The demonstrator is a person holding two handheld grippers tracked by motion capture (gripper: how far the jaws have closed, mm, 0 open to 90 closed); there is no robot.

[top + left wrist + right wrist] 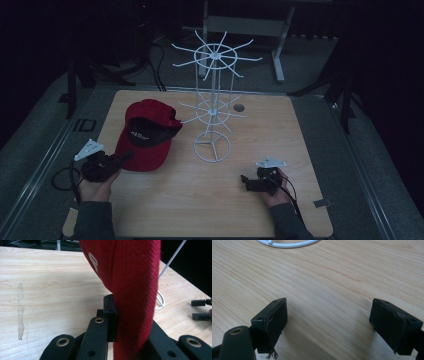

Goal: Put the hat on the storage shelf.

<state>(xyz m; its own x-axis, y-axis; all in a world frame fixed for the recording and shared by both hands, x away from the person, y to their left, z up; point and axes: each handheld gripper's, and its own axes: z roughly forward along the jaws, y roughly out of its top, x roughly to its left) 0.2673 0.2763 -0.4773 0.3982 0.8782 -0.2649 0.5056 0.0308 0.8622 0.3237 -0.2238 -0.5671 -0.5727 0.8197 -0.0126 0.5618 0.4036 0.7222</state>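
Red cap (145, 135) lies at about 9 o'clock on the table (210, 205), crown up toward 12, brim toward 6. Fabric is a coarse red weave; dark inner lining shows at the opening, with small white lettering on it. In the left gripper view the cap (136, 290) stands edge-on, thick red cloth with a white printed mark near the top.

Left gripper (120, 161) sits at 8 o'clock, jaws clenched on the cap's brim edge; in its own view the left gripper (130, 322) has black jaws pressed against both sides of the cloth.

Right gripper (245, 181) rests at 5 o'clock, well apart from the cap, held by a hand (275, 192). In its own view the right gripper (328, 315) has jaws spread wide, released, nothing between them but bare wood.

White wire rack (214, 100) stands at table centre toward 12, two tiers of radiating hooks on a ring base, just beside the cap at its 3 o'clock. Ring base (287, 243) shows beyond the right jaws.
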